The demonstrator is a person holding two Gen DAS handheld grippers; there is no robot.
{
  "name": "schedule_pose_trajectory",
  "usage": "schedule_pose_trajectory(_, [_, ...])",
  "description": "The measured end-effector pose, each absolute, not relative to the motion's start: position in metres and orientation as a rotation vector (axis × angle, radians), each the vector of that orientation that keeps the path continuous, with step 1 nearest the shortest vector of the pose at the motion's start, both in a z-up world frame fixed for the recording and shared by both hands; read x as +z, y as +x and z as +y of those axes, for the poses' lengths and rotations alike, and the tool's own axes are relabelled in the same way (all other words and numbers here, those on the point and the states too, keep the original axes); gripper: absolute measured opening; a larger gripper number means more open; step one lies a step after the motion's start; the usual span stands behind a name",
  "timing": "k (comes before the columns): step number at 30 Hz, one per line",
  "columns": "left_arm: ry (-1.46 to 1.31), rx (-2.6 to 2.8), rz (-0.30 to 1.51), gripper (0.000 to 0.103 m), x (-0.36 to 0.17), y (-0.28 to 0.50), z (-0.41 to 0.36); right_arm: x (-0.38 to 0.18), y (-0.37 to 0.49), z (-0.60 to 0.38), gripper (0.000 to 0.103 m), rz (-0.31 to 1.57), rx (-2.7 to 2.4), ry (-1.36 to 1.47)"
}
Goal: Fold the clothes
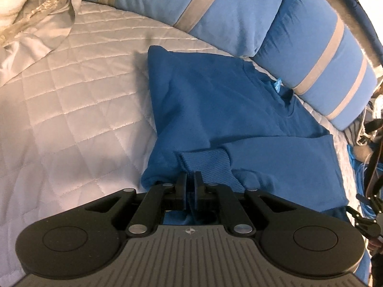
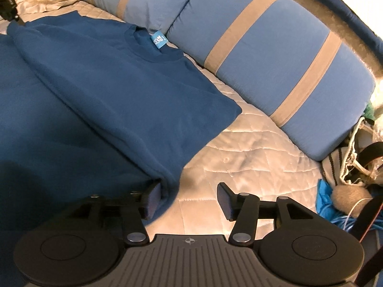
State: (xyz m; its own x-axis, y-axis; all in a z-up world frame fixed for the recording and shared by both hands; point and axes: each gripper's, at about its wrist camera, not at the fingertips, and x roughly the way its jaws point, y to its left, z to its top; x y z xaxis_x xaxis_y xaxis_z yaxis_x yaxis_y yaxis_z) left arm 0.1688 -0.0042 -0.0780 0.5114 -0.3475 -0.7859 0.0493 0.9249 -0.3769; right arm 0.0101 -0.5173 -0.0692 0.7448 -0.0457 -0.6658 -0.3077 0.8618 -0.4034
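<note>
Sweatshirt (image 1: 215, 110) hem hidden inside left tongs (image 1: 190, 179)

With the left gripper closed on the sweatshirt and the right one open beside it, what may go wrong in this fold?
1. The left gripper pinches only a thin bit of the blue sweatshirt near the ribbed cuff; it may slip out when pulled.
2. The right gripper is open, one finger at the sweatshirt's edge; closing may also catch the quilted bedcover.
3. The striped pillows lie close, leaving little room.
</note>
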Motion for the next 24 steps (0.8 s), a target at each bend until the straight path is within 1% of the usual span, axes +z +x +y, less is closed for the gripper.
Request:
schedule_pose_trajectory(4, [-0.339,-0.256,1.006,0.010,-0.080,0.169,-0.003,-0.057,0.010,-0.527,0.060,0.697,0.152,-0.423])
schedule_pose_trajectory(5, [-0.343,-0.257,1.005,0.012,-0.080,0.168,-0.003,-0.054,0.014,-0.528,0.062,0.686,0.144,-0.382])
schedule_pose_trajectory(7, [-0.351,-0.261,0.997,0.016,-0.080,0.166,-0.002,-0.050,0.023,-0.532,0.069,0.666,0.129,-0.306])
schedule_pose_trajectory(8, [-0.354,-0.261,0.992,0.022,-0.079,0.164,-0.001,-0.052,0.029,-0.531,0.070,0.668,0.115,-0.287])
schedule_pose_trajectory(9, [-0.360,-0.263,0.986,0.025,-0.078,0.162,-0.001,-0.054,0.034,-0.531,0.071,0.673,0.102,-0.271])
schedule_pose_trajectory(10, [-0.367,-0.265,0.974,0.030,-0.076,0.159,0.001,-0.060,0.040,-0.529,0.071,0.692,0.086,-0.267])
schedule_pose_trajectory(12, [-0.369,-0.256,0.948,0.044,-0.072,0.154,0.005,-0.077,0.053,-0.526,0.072,0.762,0.034,-0.271])
schedule_pose_trajectory(14, [-0.357,-0.235,0.914,0.050,-0.066,0.146,0.009,-0.085,0.059,-0.527,0.076,0.790,0.007,-0.239])
schedule_pose_trajectory(15, [-0.349,-0.224,0.895,0.054,-0.062,0.143,0.012,-0.087,0.061,-0.528,0.080,0.801,-0.007,-0.224])
schedule_pose_trajectory(18, [-0.317,-0.209,0.834,0.061,-0.050,0.130,0.019,-0.080,0.058,-0.529,0.082,0.778,-0.053,-0.199])
schedule_pose_trajectory(20, [-0.278,-0.191,0.788,0.063,-0.041,0.119,0.023,-0.072,0.050,-0.529,0.088,0.748,-0.076,-0.203])
schedule_pose_trajectory(22, [-0.237,-0.172,0.749,0.066,-0.033,0.106,0.025,-0.059,0.038,-0.535,0.100,0.703,-0.096,-0.178])
schedule_pose_trajectory(24, [-0.196,-0.154,0.710,0.069,-0.026,0.094,0.026,-0.046,0.025,-0.541,0.103,0.659,-0.116,-0.151])
